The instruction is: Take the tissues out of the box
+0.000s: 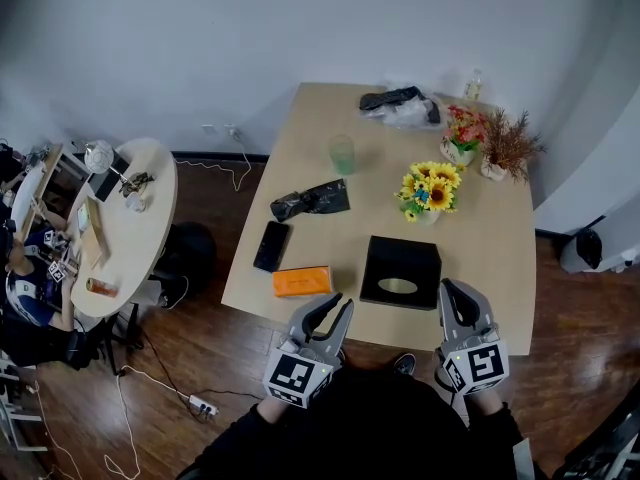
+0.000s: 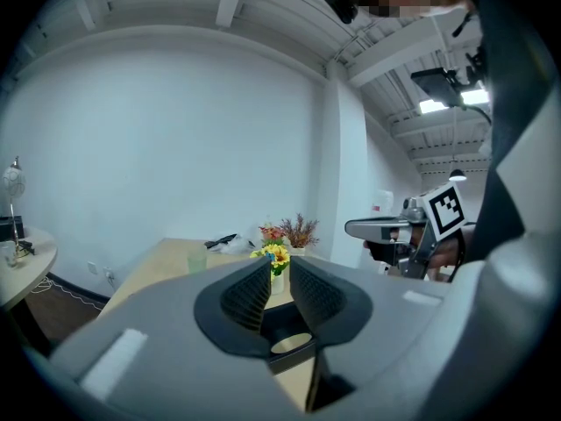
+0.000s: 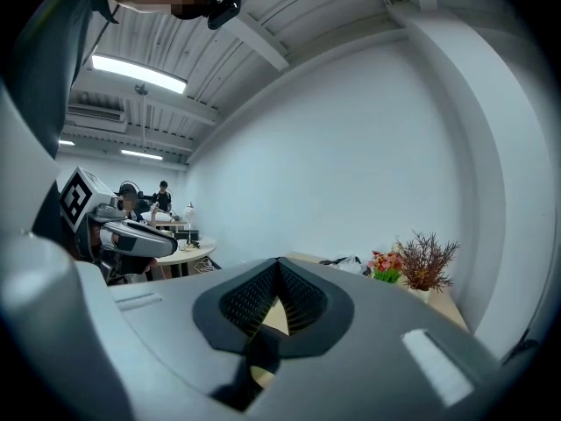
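Black square tissue box [image 1: 402, 260]: one item, low and flat, lid uppermost, resting on the light wooden counter [image 1: 480, 238] close to its near edge, right of centre. Oval slot in the lid toward the near side; pale tissue [image 1: 398, 286] shows within it.

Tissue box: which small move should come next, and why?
Probably open the right gripper: its jaws are together and empty, and it hangs just beside the black tissue box, whose top slot is untouched.
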The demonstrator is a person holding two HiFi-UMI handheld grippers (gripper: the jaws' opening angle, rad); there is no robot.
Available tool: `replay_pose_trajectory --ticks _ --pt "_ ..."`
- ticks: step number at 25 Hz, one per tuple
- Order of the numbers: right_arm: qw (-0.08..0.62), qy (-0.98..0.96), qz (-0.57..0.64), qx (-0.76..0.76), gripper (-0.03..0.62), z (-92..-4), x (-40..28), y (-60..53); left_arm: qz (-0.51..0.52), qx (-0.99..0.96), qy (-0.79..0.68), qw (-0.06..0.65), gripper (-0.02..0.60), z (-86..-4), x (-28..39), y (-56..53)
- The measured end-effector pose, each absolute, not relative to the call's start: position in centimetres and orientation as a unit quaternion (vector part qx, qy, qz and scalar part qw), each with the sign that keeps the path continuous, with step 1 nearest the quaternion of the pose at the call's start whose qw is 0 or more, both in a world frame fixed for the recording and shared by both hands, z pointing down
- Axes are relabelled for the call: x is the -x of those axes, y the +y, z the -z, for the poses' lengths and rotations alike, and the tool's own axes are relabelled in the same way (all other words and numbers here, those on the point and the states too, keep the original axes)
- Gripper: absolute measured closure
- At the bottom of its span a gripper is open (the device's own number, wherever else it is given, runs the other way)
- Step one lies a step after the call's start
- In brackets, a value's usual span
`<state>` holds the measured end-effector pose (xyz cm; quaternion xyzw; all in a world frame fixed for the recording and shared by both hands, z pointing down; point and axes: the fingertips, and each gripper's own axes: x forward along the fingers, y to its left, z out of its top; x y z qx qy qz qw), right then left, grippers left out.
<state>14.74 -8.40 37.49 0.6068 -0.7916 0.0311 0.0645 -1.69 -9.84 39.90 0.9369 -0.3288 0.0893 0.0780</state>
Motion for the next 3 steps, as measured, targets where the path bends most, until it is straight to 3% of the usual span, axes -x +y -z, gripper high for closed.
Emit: replay_pose_trajectory --ticks 3 --pt "0.068 -0.792 -0.032 -0.605 0.594 -37.58 -14.50 -8.49 -0.092 -0.936 -0.330 0.077 0.532 -39.94 1.96 -9.90"
